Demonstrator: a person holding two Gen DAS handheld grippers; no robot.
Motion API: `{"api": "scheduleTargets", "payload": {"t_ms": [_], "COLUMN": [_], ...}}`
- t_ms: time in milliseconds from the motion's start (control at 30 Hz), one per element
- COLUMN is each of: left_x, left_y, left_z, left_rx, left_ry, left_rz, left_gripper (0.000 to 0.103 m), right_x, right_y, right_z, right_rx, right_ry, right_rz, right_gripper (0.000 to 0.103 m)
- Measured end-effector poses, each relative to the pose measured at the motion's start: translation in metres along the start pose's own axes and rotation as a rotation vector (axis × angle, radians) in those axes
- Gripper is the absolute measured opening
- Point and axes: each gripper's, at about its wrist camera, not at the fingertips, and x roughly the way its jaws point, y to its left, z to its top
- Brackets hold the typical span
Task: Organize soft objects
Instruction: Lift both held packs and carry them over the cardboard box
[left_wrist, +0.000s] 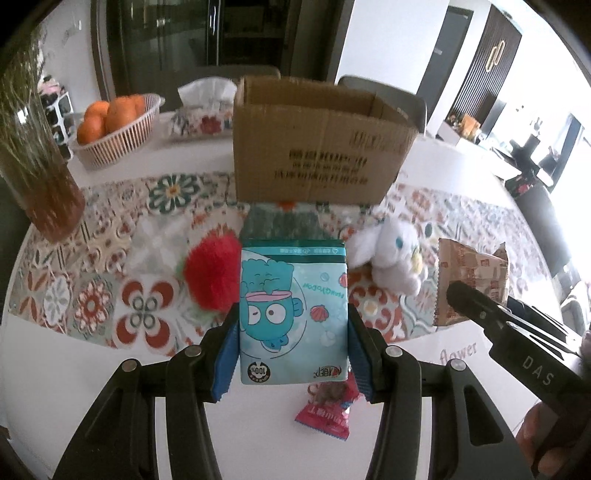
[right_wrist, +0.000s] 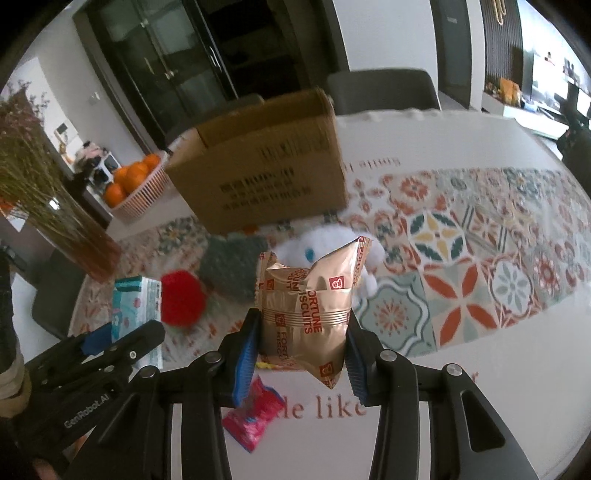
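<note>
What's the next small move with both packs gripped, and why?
Probably carry both forward over the open cardboard box. The left gripper holds the blue tissue pack, the right gripper holds the biscuit bag, both lifted clear of the table, the box just beyond.

The cardboard box (left_wrist: 317, 144) hides its own inside, and its print is too blurred to read. The teal tissue pack (left_wrist: 293, 314) covers the right part of the red pompom (left_wrist: 212, 275) and most of the grey-green cloth (left_wrist: 282, 221) behind it. The biscuit bag (right_wrist: 310, 314) hides the white plush rabbit's (right_wrist: 325, 240) body. The pink sachet (right_wrist: 251, 421) lies partly under the jaws.
</note>
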Motion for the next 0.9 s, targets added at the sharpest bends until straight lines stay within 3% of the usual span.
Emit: {"api": "scheduleTargets", "payload": {"t_ms": [400, 900], "left_x": [-0.026, -0.016], "left_y": [0.000, 0.002], "left_z": [0.051, 0.117], "left_rx": [0.012, 0.041], "left_ry": [-0.124, -0.175], "left_rz": [-0.003, 0.005], "left_gripper": [0.052, 0.052], "right_x": [-0.011, -0.005], "right_y": [0.014, 0.030], "right_z": [0.052, 0.129], "right_rx": [-0.023, -0.092], "right_ry": [-0.110, -0.185], "right_rz": [0.054, 0.048], "right_gripper": [0.043, 0.043]}}
